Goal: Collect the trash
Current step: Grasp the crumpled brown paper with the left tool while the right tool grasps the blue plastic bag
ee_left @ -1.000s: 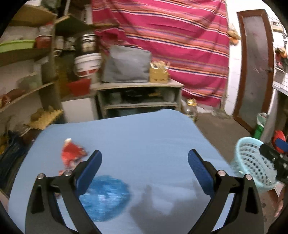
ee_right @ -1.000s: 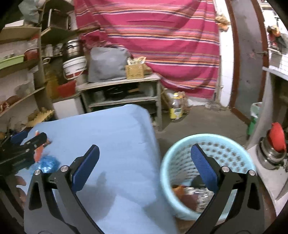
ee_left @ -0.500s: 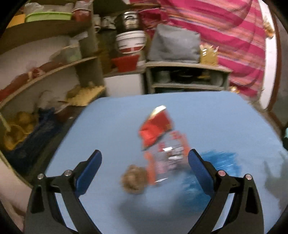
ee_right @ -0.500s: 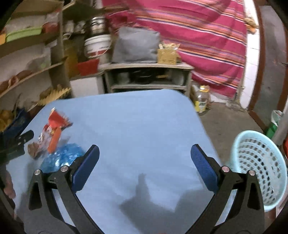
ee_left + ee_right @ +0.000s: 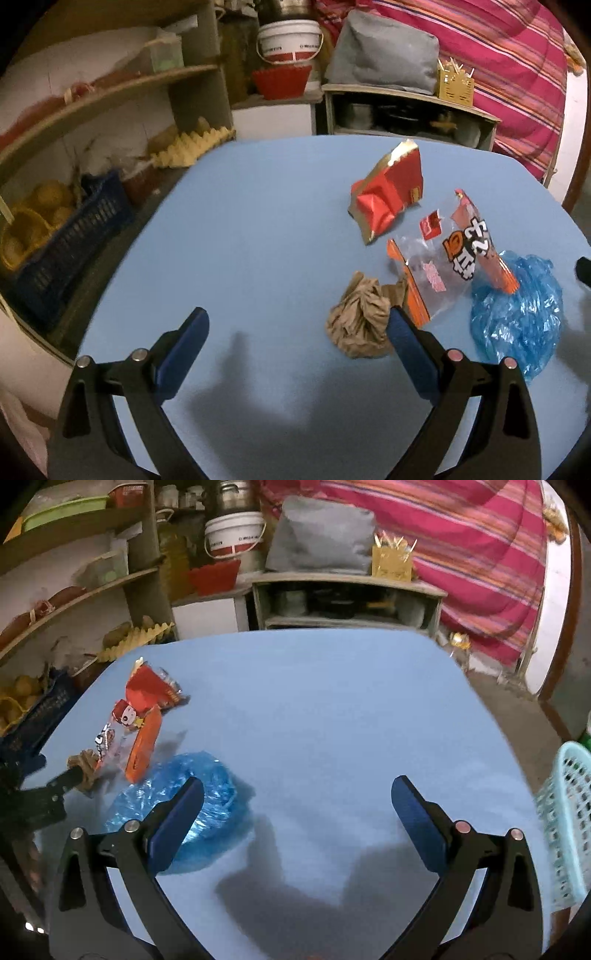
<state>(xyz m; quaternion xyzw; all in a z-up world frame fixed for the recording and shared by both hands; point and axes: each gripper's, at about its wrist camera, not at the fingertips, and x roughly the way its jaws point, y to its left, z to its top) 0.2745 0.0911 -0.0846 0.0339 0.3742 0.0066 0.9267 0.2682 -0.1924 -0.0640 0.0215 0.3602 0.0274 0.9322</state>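
Now that I've swung off the basket (image 5: 565, 823), left gripper (image 5: 295, 343) and right gripper (image 5: 295, 805) gape empty beside the brown wad (image 5: 360, 325).

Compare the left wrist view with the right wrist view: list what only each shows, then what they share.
Only the left wrist view shows the whole crumpled brown paper, beside the open left claw.

Only the right wrist view shows the teal basket past the table's right edge, and the open right claw.

Both show the blue table, the red wrapper, the clear orange-printed packet and the blue plastic bag.
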